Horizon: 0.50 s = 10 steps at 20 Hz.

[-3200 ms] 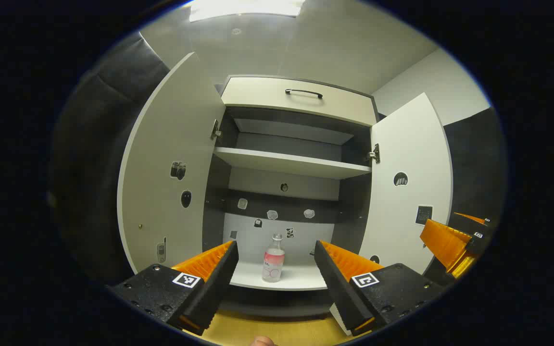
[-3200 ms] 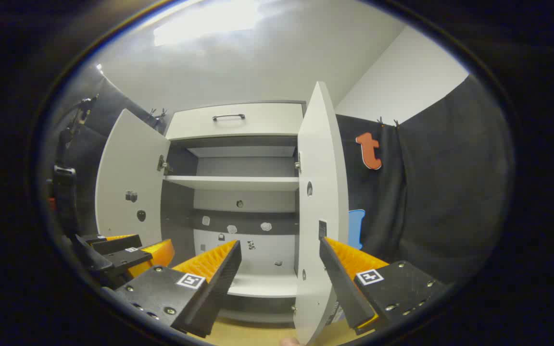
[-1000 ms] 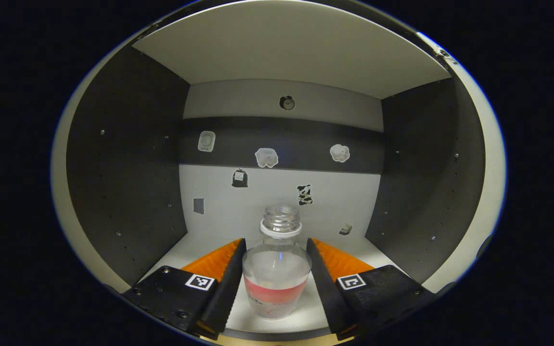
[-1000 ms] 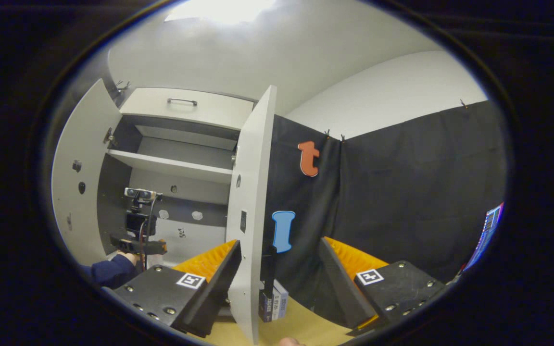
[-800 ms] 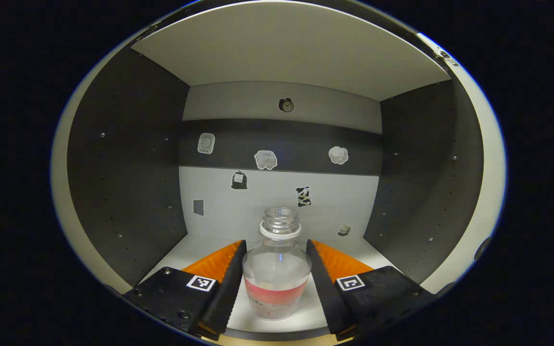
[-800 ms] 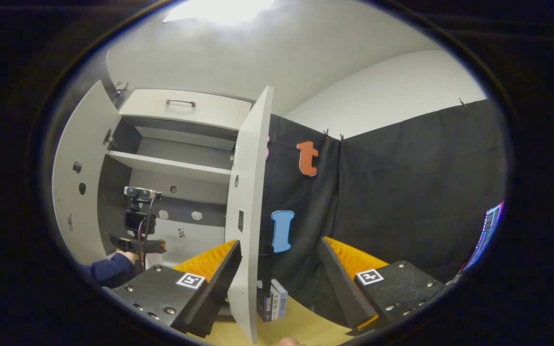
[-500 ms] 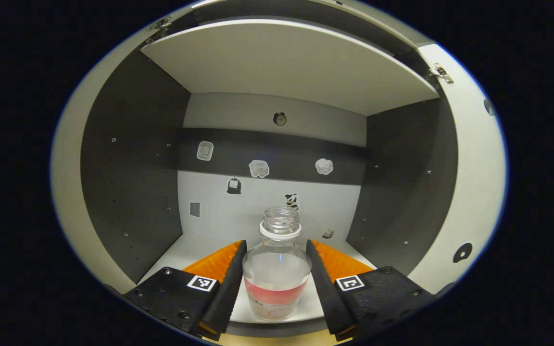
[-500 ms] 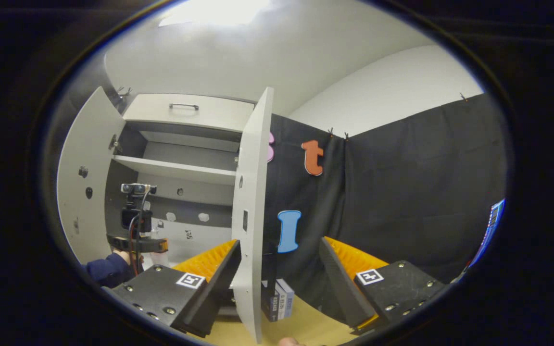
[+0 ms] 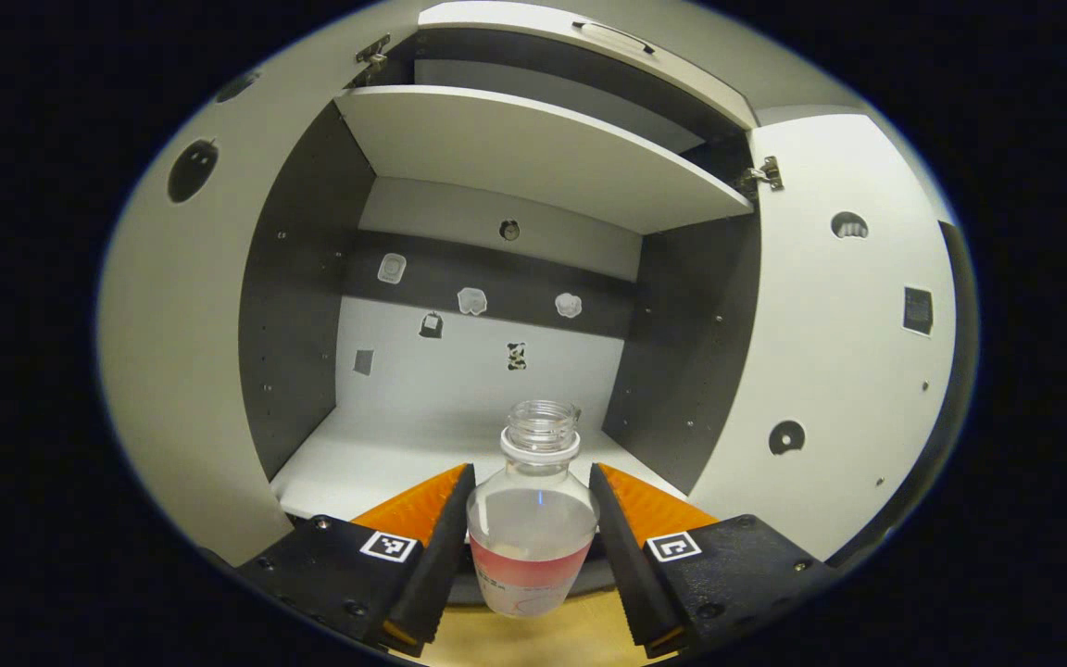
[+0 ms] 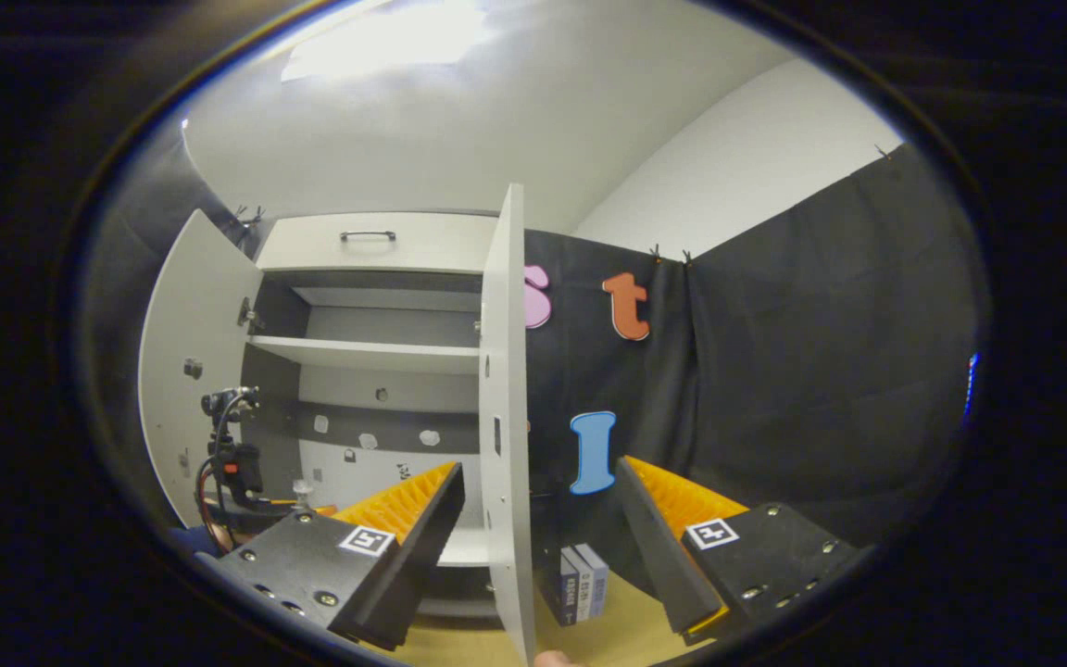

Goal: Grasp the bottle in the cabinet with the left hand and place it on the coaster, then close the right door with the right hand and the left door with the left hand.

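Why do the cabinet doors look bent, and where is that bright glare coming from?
In the left gripper view the fisheye lens bows the left door and right door outward, while the bottle near the centre between the fingers stays sharp and nearly undistorted. In the right gripper view the glare is a ceiling light, washed out to white; the right door there looks almost straight.

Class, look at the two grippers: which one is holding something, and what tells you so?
The left gripper: its fingers press both sides of the bottle. The right gripper is open, with the right door edge between its fingers, unclamped.
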Available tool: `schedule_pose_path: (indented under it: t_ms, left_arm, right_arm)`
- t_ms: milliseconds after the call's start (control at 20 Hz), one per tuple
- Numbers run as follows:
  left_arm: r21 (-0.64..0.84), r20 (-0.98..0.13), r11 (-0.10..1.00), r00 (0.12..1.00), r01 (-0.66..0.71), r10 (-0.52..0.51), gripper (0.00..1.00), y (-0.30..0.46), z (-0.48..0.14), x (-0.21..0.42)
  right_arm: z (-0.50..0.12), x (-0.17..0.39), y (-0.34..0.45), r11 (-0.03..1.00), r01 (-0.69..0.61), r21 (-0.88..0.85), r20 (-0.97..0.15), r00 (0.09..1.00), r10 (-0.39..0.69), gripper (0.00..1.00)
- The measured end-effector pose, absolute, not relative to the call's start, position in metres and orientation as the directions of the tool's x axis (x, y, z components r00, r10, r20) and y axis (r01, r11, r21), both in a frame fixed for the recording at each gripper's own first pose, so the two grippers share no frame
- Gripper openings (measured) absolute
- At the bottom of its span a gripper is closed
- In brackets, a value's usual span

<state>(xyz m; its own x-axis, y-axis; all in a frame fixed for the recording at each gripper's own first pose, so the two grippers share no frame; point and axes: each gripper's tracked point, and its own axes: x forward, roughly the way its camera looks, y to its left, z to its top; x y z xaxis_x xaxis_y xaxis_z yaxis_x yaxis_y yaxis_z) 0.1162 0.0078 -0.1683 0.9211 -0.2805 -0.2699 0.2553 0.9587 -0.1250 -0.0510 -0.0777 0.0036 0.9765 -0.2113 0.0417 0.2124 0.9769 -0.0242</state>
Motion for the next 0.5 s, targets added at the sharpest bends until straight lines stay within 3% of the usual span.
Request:
schedule_pose_path:
  t_ms: [500]
  left_arm:
    - [-0.219,-0.378,0.935,0.86,0.277,-0.344,0.76,0.01,-0.286,0.019]
  right_arm:
    - [-0.01,-0.052,-0.082,0.987,0.159,0.005,0.023,0.987,-0.159,0.98]
